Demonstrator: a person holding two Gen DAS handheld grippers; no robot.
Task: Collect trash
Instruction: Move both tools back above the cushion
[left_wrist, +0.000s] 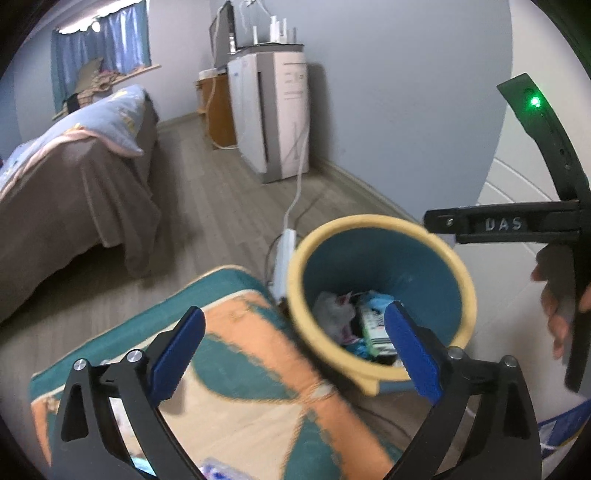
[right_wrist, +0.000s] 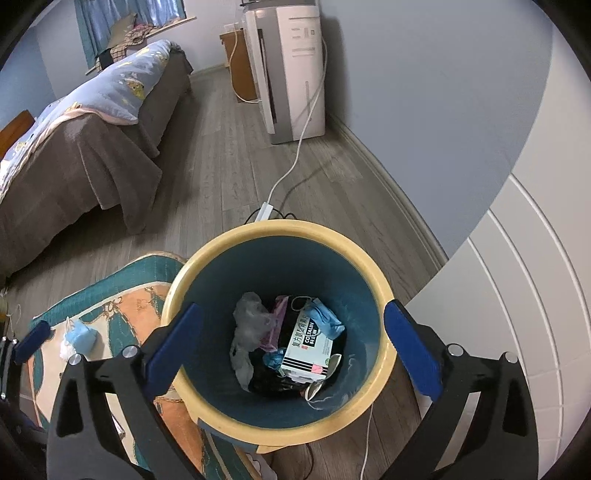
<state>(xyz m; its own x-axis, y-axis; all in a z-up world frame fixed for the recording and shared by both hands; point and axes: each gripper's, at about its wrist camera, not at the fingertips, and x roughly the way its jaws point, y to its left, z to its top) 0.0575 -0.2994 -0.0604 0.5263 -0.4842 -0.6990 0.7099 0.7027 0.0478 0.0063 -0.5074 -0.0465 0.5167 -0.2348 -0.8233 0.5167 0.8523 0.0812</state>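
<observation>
A blue trash bin with a yellow rim (right_wrist: 221, 254) stands on the wood floor; it also shows in the left wrist view (left_wrist: 369, 221). Inside lie a white box (right_wrist: 308, 350), a blue glove (right_wrist: 327, 319), a grey plastic bag (right_wrist: 249, 325) and dark wrappers. My right gripper (right_wrist: 291, 343) is open and empty, right above the bin mouth. My left gripper (left_wrist: 295, 354) is open and empty, over the rug at the bin's left rim. A crumpled blue face mask (right_wrist: 79, 338) lies on the rug. The right gripper's body (left_wrist: 517, 225) shows at the right of the left wrist view.
A teal and orange rug (left_wrist: 258, 350) lies left of the bin. A bed with a brown cover (right_wrist: 74, 158) is at the left. A white appliance (right_wrist: 291, 70) stands by the wall, its cable and a power strip (right_wrist: 267, 210) behind the bin. A white panelled door (right_wrist: 517, 295) is at the right.
</observation>
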